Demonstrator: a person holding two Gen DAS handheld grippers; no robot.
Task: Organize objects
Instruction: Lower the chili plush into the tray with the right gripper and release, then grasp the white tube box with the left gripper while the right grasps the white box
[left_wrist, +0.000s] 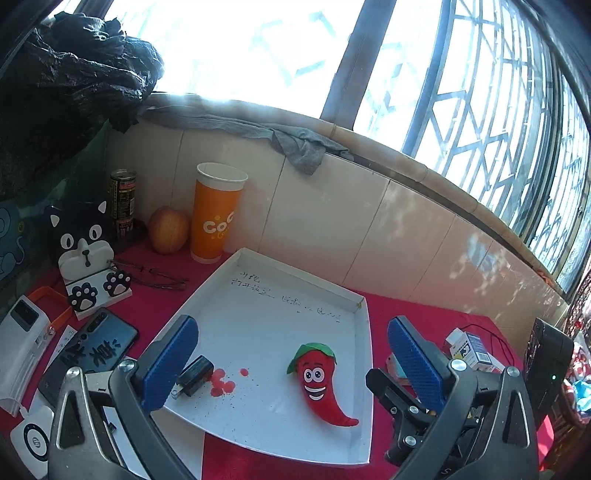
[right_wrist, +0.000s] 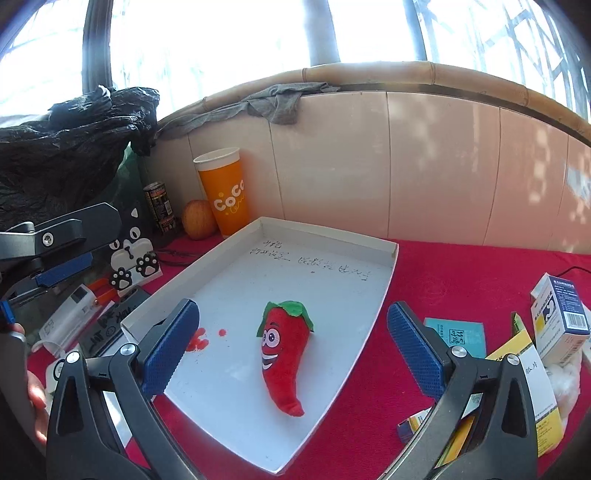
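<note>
A red plush chili (left_wrist: 321, 380) with a green cap and a cartoon face lies in a shallow white tray (left_wrist: 277, 332) on the red cloth. A black charger plug (left_wrist: 194, 376) rests in the tray's near left corner beside some red spots. My left gripper (left_wrist: 291, 365) hovers open over the tray's near edge, the plug close by its left pad. In the right wrist view the chili (right_wrist: 282, 354) lies loose between the wide-apart blue pads of my right gripper (right_wrist: 291, 349), which is open above the tray (right_wrist: 314, 295). The left gripper (right_wrist: 70, 251) shows at the left edge.
An orange paper cup (left_wrist: 216, 218), an apple (left_wrist: 168, 230), a dark can (left_wrist: 123, 201) and a cat-shaped stand (left_wrist: 86, 251) stand by the tiled wall. A phone (left_wrist: 96, 343) and glasses (left_wrist: 155, 275) lie left of the tray. Medicine boxes (right_wrist: 557, 317) and a teal card (right_wrist: 458, 334) lie to its right.
</note>
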